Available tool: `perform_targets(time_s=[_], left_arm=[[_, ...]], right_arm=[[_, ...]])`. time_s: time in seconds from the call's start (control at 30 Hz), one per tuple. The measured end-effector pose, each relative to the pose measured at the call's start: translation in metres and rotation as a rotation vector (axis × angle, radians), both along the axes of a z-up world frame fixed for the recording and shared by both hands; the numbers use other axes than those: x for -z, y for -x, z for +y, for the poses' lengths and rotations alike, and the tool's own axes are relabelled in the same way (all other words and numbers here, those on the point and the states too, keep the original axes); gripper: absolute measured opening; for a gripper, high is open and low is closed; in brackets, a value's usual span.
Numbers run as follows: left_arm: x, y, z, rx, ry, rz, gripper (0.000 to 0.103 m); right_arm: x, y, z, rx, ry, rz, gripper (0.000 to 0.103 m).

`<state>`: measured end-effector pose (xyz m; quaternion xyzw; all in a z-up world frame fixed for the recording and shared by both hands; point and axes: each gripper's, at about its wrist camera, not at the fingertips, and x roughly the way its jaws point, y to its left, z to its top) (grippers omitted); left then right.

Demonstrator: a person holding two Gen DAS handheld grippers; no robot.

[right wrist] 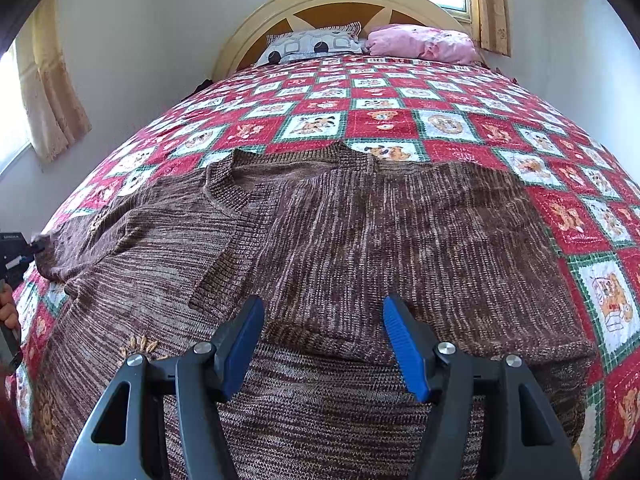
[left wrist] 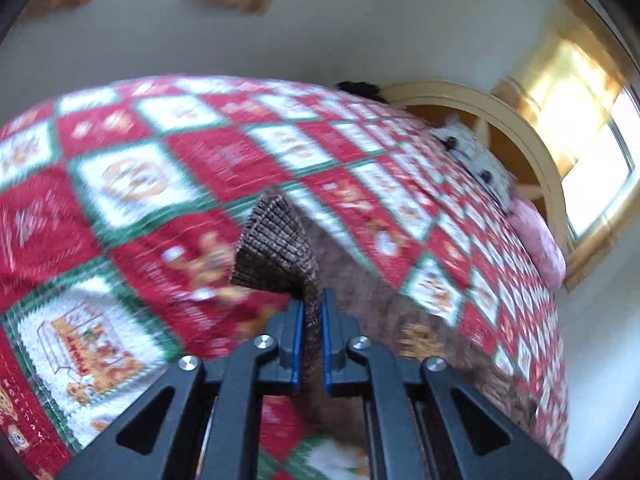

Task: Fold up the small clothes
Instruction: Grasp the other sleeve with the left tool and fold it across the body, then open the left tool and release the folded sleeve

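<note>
On the patchwork quilt (right wrist: 384,124), below the headboard (right wrist: 240,44) and pillows, the brown knit sweater (right wrist: 360,232) lies spread mostly flat, with one sleeve already laid across its chest toward the collar, so the folding looks begun but far from finished. At the sweater's edge, the left gripper (left wrist: 311,312) is clamped on a ribbed cuff (left wrist: 276,248) raised off the quilt, likely for the next fold. Above the sweater's lower middle, the right gripper (right wrist: 324,344) hovers with jaws apart, holding nothing.
</note>
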<state>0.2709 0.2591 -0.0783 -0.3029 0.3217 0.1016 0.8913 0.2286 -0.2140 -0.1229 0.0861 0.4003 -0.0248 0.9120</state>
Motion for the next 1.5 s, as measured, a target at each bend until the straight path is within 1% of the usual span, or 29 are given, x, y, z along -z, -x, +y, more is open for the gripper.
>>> perform_targets(time_s=[0.1,0.2,0.23,0.33,0.4,0.47,0.53,0.57,0.63,0.7,0.73,0.77,0.8,0.83,0.87,0.9,0.97,1.07,1.13,1.17,1.2,1.23,1.27,1.4,1.43,1.5], left_arm=[[-0.023,-0.003,-0.041,0.117,-0.087,-0.060,0.008],[-0.044,0.002,-0.100,0.277,-0.190,-0.133,0.008],[-0.047,0.005,-0.127,0.351,-0.228,-0.155,0.008],[-0.044,0.011,-0.182,0.497,-0.289,-0.176,0.008],[-0.032,0.014,-0.216,0.582,-0.341,-0.164,0.008],[-0.012,0.017,-0.245,0.648,-0.397,-0.117,0.008],[-0.003,0.019,-0.259,0.691,-0.407,-0.088,0.008],[0.000,0.020,-0.265,0.719,-0.428,-0.081,0.008],[-0.005,0.026,-0.271,0.736,-0.456,-0.086,0.009],[-0.008,0.028,-0.272,0.748,-0.474,-0.061,0.014],[-0.007,0.027,-0.272,0.765,-0.470,-0.036,0.017],[-0.006,0.027,-0.268,0.787,-0.447,0.003,0.029],[-0.004,0.031,-0.269,0.791,-0.431,0.018,0.047],[-0.005,0.036,-0.260,0.779,-0.406,0.031,0.056],[-0.004,0.043,-0.254,0.760,-0.391,0.027,0.069],[-0.004,0.052,-0.246,0.737,-0.372,0.014,0.076],[-0.001,0.065,-0.221,0.673,-0.309,0.011,0.079],[0.012,0.069,-0.198,0.597,-0.252,0.065,0.079],[0.024,0.069,-0.182,0.531,-0.236,0.089,0.079],[0.027,0.070,-0.174,0.509,-0.196,0.080,0.079],[0.026,0.071,-0.170,0.495,-0.159,0.057,0.079],[0.024,0.074,-0.167,0.456,-0.140,0.036,0.079],[0.025,0.074,-0.167,0.433,-0.141,0.036,0.079],[0.025,0.076,-0.170,0.423,-0.138,0.025,0.079],[0.025,0.078,-0.168,0.419,-0.122,0.016,0.079],[0.025,0.081,-0.161,0.408,-0.073,-0.011,0.079]], right_arm=[[0.000,0.000,-0.001,0.001,-0.009,-0.003,0.063],[0.000,0.001,-0.001,0.001,-0.009,-0.003,0.063],[0.000,0.001,-0.001,0.001,-0.009,-0.003,0.063],[0.000,0.001,-0.001,0.001,-0.011,-0.004,0.063],[0.000,0.001,-0.002,0.002,-0.016,-0.005,0.063],[0.000,0.001,-0.002,0.002,-0.018,-0.006,0.063],[0.000,0.001,-0.002,0.002,-0.018,-0.006,0.063],[0.000,0.001,-0.002,0.002,-0.019,-0.006,0.063],[0.000,0.000,-0.002,0.002,-0.022,-0.006,0.063],[0.000,0.000,-0.001,0.002,-0.024,-0.006,0.063],[0.000,0.000,-0.002,0.002,-0.024,-0.006,0.063],[0.000,0.000,-0.001,0.002,-0.025,-0.006,0.063],[0.000,0.000,-0.002,0.002,-0.024,-0.005,0.063],[0.000,0.000,-0.002,0.002,-0.025,-0.005,0.063],[0.000,0.000,-0.002,0.002,-0.026,-0.005,0.063],[0.000,0.000,-0.001,0.003,-0.027,-0.005,0.063],[0.000,0.000,-0.002,0.004,-0.027,-0.006,0.063],[-0.005,0.000,0.000,0.011,-0.029,-0.014,0.063],[-0.016,0.005,0.002,0.006,-0.058,-0.057,0.063],[-0.026,0.005,0.009,-0.020,-0.081,-0.096,0.063],[-0.033,0.004,0.016,-0.045,-0.086,-0.115,0.063],[-0.042,-0.001,0.031,-0.098,-0.076,-0.131,0.063],[-0.049,-0.006,0.045,-0.146,-0.055,-0.137,0.063],[-0.070,-0.040,0.116,-0.381,0.120,-0.167,0.063],[-0.071,-0.051,0.126,-0.428,0.140,-0.156,0.063],[-0.064,-0.072,0.144,-0.498,0.137,-0.105,0.063]])
